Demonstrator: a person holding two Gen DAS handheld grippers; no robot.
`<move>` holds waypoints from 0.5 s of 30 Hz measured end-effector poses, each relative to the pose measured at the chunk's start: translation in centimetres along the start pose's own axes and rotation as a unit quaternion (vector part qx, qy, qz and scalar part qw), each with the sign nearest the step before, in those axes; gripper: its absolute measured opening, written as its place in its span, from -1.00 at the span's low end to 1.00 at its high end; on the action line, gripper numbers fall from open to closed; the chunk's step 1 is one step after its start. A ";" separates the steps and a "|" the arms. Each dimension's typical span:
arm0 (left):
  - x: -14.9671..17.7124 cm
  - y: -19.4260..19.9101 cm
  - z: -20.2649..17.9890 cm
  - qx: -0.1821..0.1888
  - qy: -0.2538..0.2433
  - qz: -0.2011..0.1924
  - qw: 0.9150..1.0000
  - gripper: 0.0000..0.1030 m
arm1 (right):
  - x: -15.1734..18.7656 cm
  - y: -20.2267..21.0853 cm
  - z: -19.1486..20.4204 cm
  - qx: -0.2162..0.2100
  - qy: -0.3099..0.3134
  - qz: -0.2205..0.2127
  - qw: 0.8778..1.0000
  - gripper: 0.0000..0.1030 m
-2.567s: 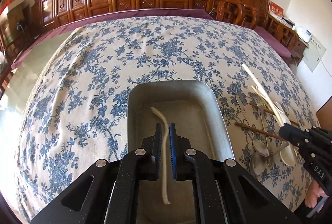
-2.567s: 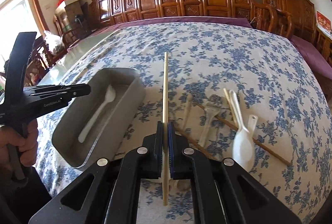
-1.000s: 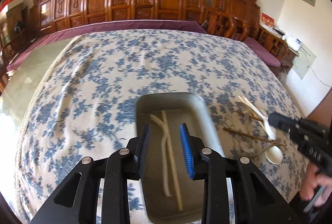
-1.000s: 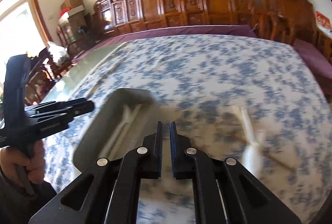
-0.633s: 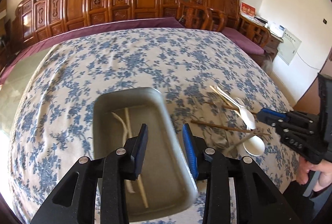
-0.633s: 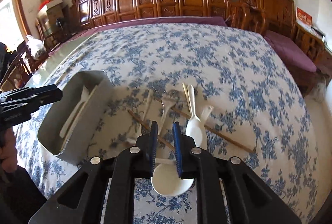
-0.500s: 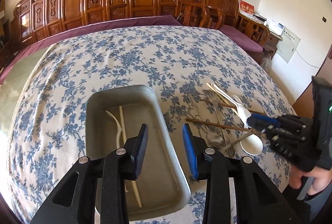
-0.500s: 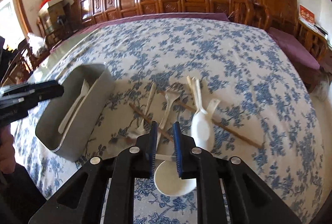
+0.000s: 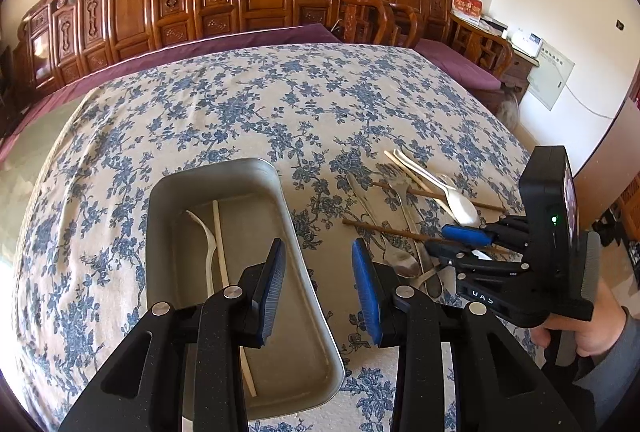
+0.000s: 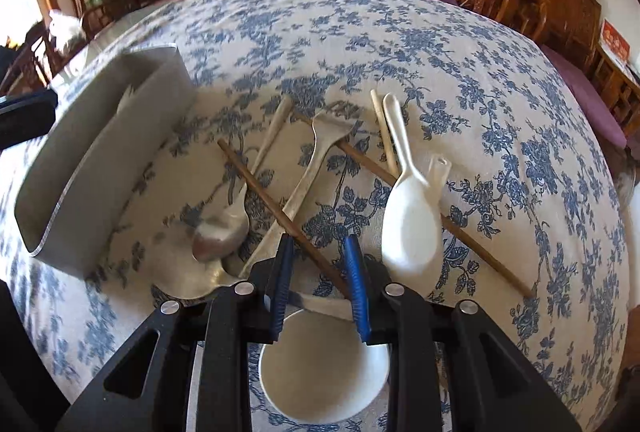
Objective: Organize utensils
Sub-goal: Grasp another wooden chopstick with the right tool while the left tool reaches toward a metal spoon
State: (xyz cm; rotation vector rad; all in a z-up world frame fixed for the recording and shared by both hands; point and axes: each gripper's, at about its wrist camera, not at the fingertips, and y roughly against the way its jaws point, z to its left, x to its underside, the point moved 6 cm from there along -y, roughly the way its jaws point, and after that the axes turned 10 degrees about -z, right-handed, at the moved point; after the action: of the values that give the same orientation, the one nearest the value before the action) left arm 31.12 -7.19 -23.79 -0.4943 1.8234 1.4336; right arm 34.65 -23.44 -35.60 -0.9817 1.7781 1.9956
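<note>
On the worktop (image 9: 280,104), covered by a blue-flowered cloth, your right tool (image 10: 318,272) hangs low over a tangle of loose utensils, jaws partly open and holding nothing. Between them lie the near end of a dark wooden chopstick (image 10: 276,208) and the handle of a white ladle (image 10: 324,360). A metal spoon (image 10: 222,232), a metal fork (image 10: 312,168) and a white rice paddle (image 10: 410,224) sit close by, some crossing each other. Your left tool (image 9: 318,272) hovers wide open and empty over the right rim of the grey tray (image 9: 288,216), which holds a white spoon (image 9: 206,244) and a pale chopstick (image 9: 220,244). Closing now may pinch two pieces together, or drag the crossed fork along.
</note>
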 end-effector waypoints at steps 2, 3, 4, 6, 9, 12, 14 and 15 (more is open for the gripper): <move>0.0 0.0 -0.1 0.001 -0.001 0.001 1.000 -0.37 | 0.0 -0.1 -0.1 0.002 0.007 0.000 1.000 -0.49; 0.0 0.0 -0.2 0.001 -0.001 0.000 1.000 -0.37 | 0.0 -0.1 -0.2 0.004 0.009 -0.002 1.000 -0.52; 0.0 0.1 -0.3 0.001 -0.002 0.000 1.000 -0.37 | -0.1 -0.1 -0.4 0.006 0.010 -0.002 1.000 -0.62; 0.1 0.1 -0.4 0.002 -0.004 0.000 1.000 -0.37 | -0.3 -0.1 -0.8 -0.001 0.006 -0.005 1.000 -0.79; 0.2 0.2 -0.8 0.001 -0.006 0.002 1.000 -0.37 | -0.8 0.0 -1.1 -0.006 0.008 -0.011 1.000 -0.83; 0.2 0.2 -1.0 0.002 -0.008 0.002 1.000 -0.37 | -1.4 0.4 -1.4 -0.005 0.005 -0.028 1.000 -0.89; 0.3 0.1 -1.2 0.003 -0.010 0.002 1.000 -0.37 | -1.9 1.0 -1.8 -0.007 -0.005 -0.041 0.999 -0.89; 0.4 0.1 -1.3 0.003 -0.012 0.003 1.000 -0.37 | -2.1 1.3 -2.0 -0.006 -0.009 -0.049 0.999 -0.89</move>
State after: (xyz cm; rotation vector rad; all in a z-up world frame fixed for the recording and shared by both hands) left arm 30.41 -8.38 -23.89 -0.4663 1.8120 1.4321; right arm 35.94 -25.13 -33.22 -1.0296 1.6773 1.9515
